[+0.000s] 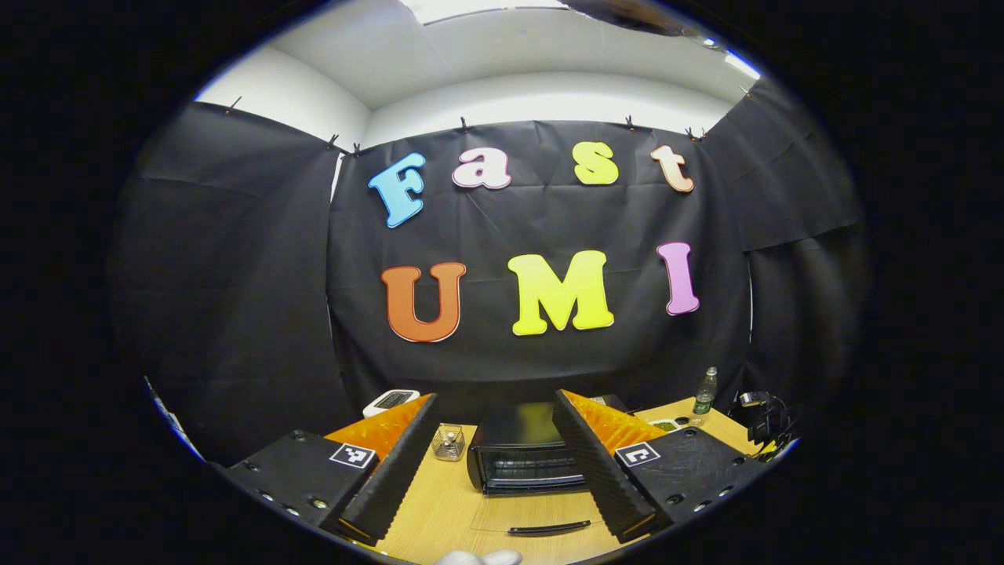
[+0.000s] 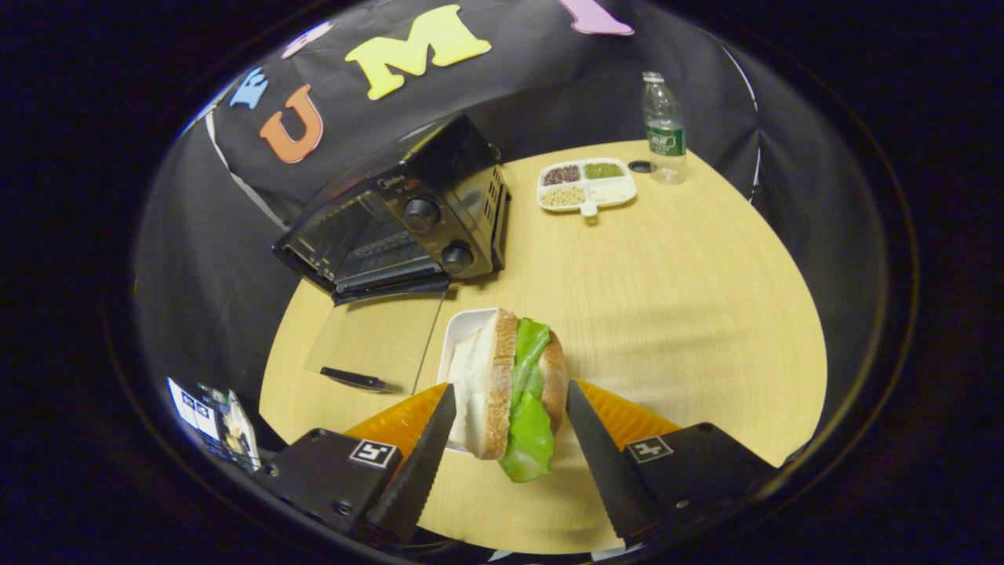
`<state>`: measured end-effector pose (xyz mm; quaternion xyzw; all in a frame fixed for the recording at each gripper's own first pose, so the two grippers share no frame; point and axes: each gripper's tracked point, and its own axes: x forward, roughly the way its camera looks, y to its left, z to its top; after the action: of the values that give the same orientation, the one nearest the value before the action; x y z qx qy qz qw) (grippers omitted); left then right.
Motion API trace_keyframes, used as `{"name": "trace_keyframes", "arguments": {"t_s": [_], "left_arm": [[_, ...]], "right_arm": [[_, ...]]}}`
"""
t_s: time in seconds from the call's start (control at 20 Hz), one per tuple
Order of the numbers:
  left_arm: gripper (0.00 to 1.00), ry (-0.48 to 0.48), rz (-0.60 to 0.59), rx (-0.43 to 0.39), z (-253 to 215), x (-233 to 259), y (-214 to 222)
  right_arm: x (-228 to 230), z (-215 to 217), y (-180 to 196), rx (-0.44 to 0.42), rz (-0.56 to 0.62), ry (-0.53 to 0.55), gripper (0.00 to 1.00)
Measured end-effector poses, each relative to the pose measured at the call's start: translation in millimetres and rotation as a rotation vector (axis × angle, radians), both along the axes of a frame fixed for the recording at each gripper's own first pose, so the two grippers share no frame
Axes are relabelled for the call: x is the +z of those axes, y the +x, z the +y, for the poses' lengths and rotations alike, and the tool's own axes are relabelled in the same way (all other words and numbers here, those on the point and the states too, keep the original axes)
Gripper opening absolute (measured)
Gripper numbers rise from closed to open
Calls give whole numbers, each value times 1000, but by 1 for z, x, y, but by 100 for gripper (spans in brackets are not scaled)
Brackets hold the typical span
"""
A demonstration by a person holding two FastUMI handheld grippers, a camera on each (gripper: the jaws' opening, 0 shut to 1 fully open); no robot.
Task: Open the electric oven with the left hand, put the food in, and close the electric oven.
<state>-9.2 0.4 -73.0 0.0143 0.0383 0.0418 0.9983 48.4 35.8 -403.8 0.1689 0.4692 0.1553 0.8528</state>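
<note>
Here the round wooden table (image 2: 667,282) carries the open oven (image 2: 400,227), left tool (image 1: 496,463) apart, right tool (image 2: 508,439) clamped on sandwich (image 2: 510,384).

On the table (image 2: 690,267), the sandwich (image 2: 510,384) lies before the open oven (image 2: 400,227), tray (image 2: 587,185) behind.

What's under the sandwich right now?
A white tray sits on the table under the sandwich; its far end shows past the bread. The rest of the tray is covered by the sandwich, which stands between the right tool's fingers.
</note>
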Motion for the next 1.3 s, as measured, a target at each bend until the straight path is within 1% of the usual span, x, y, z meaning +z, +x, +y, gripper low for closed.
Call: {"name": "trace_keyframes", "arguments": {"t_s": [0.1, 0.15, 0.2, 0.25, 0.3, 0.4, 0.5, 0.55, 0.6, 0.65, 0.7, 0.75, 0.8, 0.9, 1.1, 1.15, 1.25, 1.3], "left_arm": [[95, 2, 7, 12, 2, -3, 2], [95, -2, 12, 15, 1, -5, 4], [95, -8, 20, 19, 1, -8, 5], [95, -14, 31, 20, 1, -12, 6], [95, -18, 37, 21, -1, -15, 7], [95, -22, 48, 20, -1, -18, 10], [95, -23, 52, 17, -2, -19, 13], [95, -21, 48, 15, -2, -18, 14], [95, -19, 49, 11, -3, -19, 16], [95, -20, 52, 8, -3, -19, 18], [95, -22, 53, 2, -3, -20, 19], [95, -25, 53, -1, -4, -20, 20], [95, -28, 52, -5, -3, -20, 20], [95, -36, 53, -13, -1, -20, 23], [95, -37, 37, -17, 8, -15, 28], [95, -39, 37, -20, 10, -15, 28], [95, -39, 40, -31, 14, -13, 30], [95, -34, 43, -36, 16, -14, 30]], "right_arm": [[0, -1, 6, -4, 32, 24, 70], [-1, 0, 7, -8, 45, 43, 66], [2, 0, 8, -16, 60, 74, 67], [0, 0, 8, -19, 72, 93, 60], [1, 2, 9, -14, 74, 116, 55], [2, 4, 7, -9, 78, 141, 40], [5, 5, 6, 0, 72, 150, 35], [5, 5, 7, -2, 69, 149, 34], [7, 4, 8, -4, 71, 155, 37], [8, 6, 7, -10, 71, 163, 33], [12, 7, 7, -13, 66, 163, 37], [18, 8, 8, -6, 54, 162, 33], [25, 8, 7, -4, 35, 155, 37], [44, 13, 10, -6, 5, 172, 37], [90, 34, 25, -65, -61, 271, 37], [99, 43, 31, -87, -74, 311, 33], [109, 64, 39, -126, -94, 391, 33], [110, 74, 43, -158, -91, 430, 33]]}}
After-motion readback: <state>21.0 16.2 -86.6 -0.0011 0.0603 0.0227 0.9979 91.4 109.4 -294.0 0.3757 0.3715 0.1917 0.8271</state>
